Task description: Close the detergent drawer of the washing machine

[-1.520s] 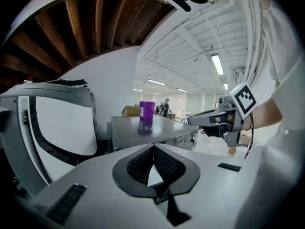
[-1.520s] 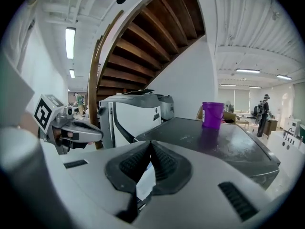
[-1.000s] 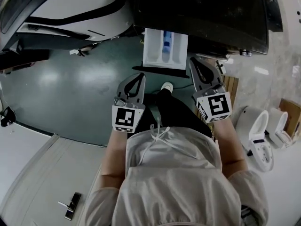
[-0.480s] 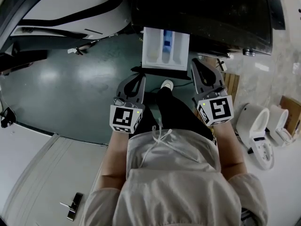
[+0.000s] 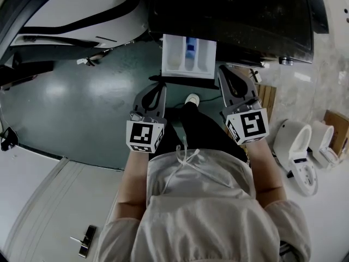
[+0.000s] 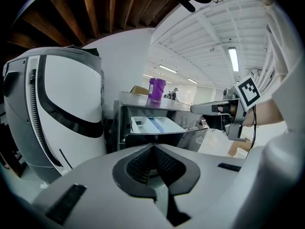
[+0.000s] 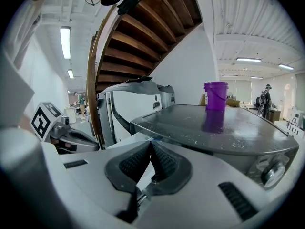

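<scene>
currently detergent drawer (image 5: 180, 60) stands pulled out of washing machine (image 5: 234, 15). left gripper (image 5: 161, 86) jaws pressed together, empty, near drawer's front left corner. right gripper (image 5: 224, 69) jaws likewise together, empty, beside right corner.

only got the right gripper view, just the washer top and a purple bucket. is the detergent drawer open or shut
Observer: Open; the head view shows the detergent drawer pulled out of the washing machine front.
Operator: and the other gripper, near it
Observer: The left gripper has its tip by the drawer's front left corner; contact can't be told.
Operator: its tongs holding anything
Observer: No, the left gripper view shows them shut and empty.
</scene>
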